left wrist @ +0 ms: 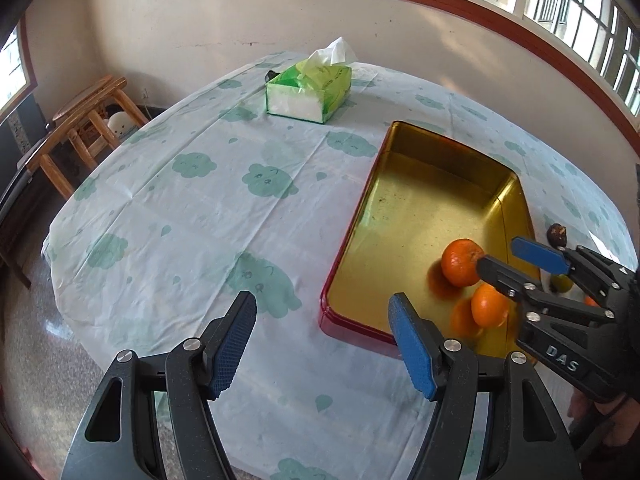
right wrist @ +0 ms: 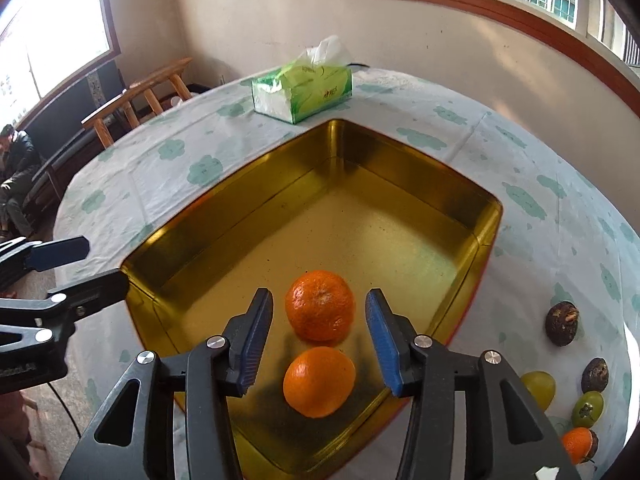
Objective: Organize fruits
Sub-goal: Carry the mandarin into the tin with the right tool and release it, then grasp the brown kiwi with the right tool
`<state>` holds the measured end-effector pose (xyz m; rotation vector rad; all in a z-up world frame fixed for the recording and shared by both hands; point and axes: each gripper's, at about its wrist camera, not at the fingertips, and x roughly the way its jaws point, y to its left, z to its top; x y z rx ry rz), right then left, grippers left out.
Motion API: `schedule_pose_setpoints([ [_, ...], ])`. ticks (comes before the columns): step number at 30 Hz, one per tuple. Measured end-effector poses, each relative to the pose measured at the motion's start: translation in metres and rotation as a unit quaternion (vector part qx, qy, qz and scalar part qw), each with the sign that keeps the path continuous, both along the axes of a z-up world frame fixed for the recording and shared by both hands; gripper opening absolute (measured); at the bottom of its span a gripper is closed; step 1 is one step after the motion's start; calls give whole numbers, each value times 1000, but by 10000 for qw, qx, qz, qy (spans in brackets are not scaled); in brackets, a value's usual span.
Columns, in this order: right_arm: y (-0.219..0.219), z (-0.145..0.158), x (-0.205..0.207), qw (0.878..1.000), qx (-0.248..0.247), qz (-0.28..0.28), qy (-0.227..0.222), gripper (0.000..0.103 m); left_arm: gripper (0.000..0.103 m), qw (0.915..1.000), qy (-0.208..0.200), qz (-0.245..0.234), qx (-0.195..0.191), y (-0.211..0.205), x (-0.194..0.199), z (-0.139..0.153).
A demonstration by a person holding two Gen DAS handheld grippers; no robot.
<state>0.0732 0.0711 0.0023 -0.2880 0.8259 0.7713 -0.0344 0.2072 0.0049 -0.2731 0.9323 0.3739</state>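
A gold tin tray [right wrist: 400, 184] with a red outer wall sits on the table; it also shows in the left wrist view [left wrist: 400, 200]. Two oranges lie in it: a far orange [right wrist: 320, 305] [left wrist: 461, 261] and a near orange [right wrist: 319, 381] [left wrist: 489, 305]. My right gripper [right wrist: 320, 334] is open and empty, its jaws spread above the two oranges; it also shows in the left wrist view [left wrist: 508, 258]. My left gripper [left wrist: 322, 344] is open and empty over the tablecloth left of the tray; it also shows in the right wrist view [right wrist: 102, 264].
Loose fruit lies on the cloth right of the tray: two dark brown fruits [right wrist: 562, 323] [right wrist: 595, 375], two green ones [right wrist: 538, 388] [right wrist: 587, 409] and a small orange [right wrist: 576, 444]. A green tissue box [left wrist: 310, 90] stands at the far side. Wooden stools [left wrist: 86, 120] stand off the table's left.
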Motion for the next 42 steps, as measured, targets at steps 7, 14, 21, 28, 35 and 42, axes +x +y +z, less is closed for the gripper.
schedule_pose_setpoints([
  [7,-103,15,-26,9969,-4,-754,-236,46,69,9984,-129,-547,24,-43,10,9],
  [14,-173,-17,-45,9899,-213,-1403,74,46,69,9928,-100,-1193,38,-95,21,9],
  [21,-185,-40,-45,9872,-72,-1570,270,43,69,9867,25,-1623,79,-135,27,3],
  [28,-182,-53,-42,9874,-104,-1554,260,33,69,9827,104,-1847,5,-160,32,-2],
  [35,-182,-55,-42,9884,-64,-1510,163,24,69,9777,148,-2093,73,-182,40,-5],
  [42,-222,-47,-25,9762,24,-2167,-39,24,69,9717,204,-2353,10,-208,55,-11],
])
